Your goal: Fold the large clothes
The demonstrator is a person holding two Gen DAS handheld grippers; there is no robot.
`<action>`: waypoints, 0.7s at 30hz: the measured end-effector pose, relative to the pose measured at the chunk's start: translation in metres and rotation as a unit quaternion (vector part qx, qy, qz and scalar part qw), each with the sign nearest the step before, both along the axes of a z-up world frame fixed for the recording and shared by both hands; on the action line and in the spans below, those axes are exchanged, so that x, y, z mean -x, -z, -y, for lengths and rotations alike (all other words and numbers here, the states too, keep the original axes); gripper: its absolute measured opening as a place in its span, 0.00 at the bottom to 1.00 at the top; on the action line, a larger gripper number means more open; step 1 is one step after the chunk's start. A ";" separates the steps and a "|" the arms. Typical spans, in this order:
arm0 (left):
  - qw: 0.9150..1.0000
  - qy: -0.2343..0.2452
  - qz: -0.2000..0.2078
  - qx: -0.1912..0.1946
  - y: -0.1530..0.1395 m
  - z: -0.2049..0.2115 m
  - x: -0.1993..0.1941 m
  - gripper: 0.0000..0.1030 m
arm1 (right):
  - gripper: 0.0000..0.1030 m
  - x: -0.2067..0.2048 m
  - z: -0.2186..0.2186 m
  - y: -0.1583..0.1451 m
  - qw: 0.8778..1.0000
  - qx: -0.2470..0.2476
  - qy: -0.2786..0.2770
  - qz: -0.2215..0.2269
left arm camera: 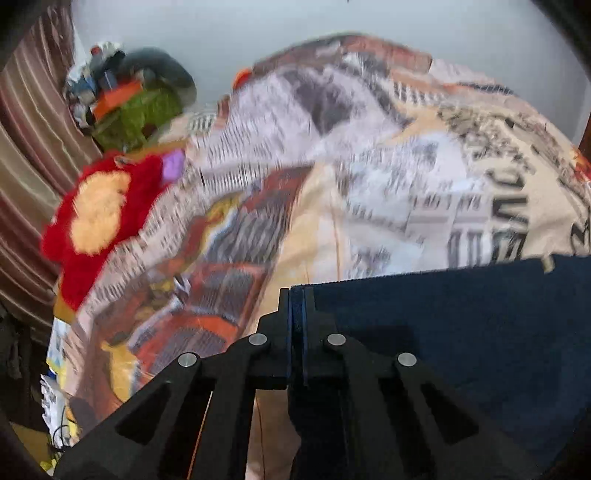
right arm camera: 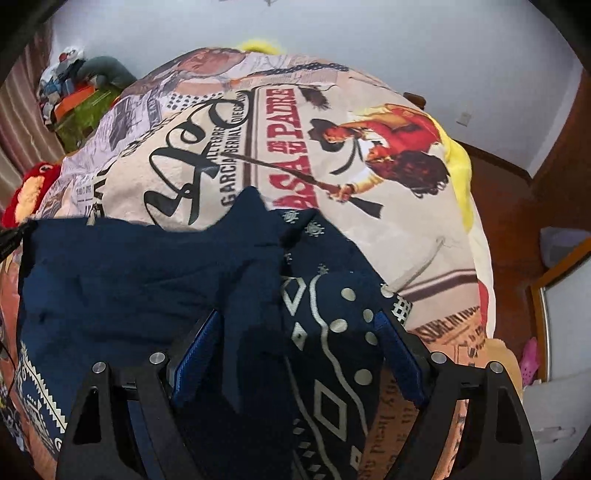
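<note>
Your left gripper [left arm camera: 296, 295]: jaws closed tight, pinching the left edge of the navy garment [left arm camera: 461, 332], whose plain dark cloth runs off to the right from the pads. Your right gripper [right arm camera: 299, 317]: jaws spread wide, blue pads [right arm camera: 195, 350] standing on either side of a patterned fold of the same navy garment [right arm camera: 155, 280] without pressing on it; white diamonds, dots and wavy lines show on the cloth between them. Garment location: lying on the near part of the bed, partly bunched, with one plain panel toward the left and the printed panel beneath your right tool. Surface: a bed covered by a poster-print bedspread [right arm camera: 229, 155], cream and grey with newsprint blocks, large black lettering and a figure in red. Room: pale wall [right arm camera: 332, 33] behind the bed; striped brown curtain [left arm camera: 33, 122] at the left; a heap of mixed items with a green piece [left arm camera: 136, 110] at the far left corner; a red and yellow plush [left arm camera: 99, 214] on the left edge of the bed. Right wrist view only: brown wooden floor [right arm camera: 509, 206], a yellow cushion [right arm camera: 461, 166] under the spread's right edge, a pink shoe [right arm camera: 530, 362] low at right. Left wrist view only: heavy motion blur over the bedspread, and the clamped edge itself.
</note>
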State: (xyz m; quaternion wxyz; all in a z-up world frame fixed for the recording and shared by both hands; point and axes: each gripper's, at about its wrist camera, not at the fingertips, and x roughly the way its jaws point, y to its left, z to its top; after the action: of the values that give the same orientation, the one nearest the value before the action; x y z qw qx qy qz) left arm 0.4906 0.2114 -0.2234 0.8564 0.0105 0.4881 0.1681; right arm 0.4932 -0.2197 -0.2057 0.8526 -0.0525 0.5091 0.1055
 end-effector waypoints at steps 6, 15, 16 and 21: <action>0.999 0.048 -0.002 -0.024 -0.001 0.023 0.012 0.06 | 0.80 0.006 -0.001 -0.010 1.000 0.023 0.017 0.008; 0.993 0.092 0.058 0.041 -0.062 0.049 0.053 0.48 | 0.81 0.042 -0.047 -0.071 0.997 -0.008 -0.054 0.061; 0.992 0.098 0.064 0.055 -0.066 0.054 0.059 0.48 | 0.81 0.046 -0.055 -0.075 0.996 -0.017 -0.066 0.062; 0.982 0.143 0.051 0.115 -0.065 0.087 0.083 0.58 | 0.81 0.075 -0.106 -0.076 0.988 -0.062 -0.136 0.031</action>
State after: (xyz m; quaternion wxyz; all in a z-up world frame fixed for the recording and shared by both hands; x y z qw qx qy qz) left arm 0.4080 0.1245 -0.1584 0.8906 -0.0266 0.4537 -0.0128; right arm 0.4185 -0.1137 -0.1297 0.8474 -0.0717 0.4626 0.2506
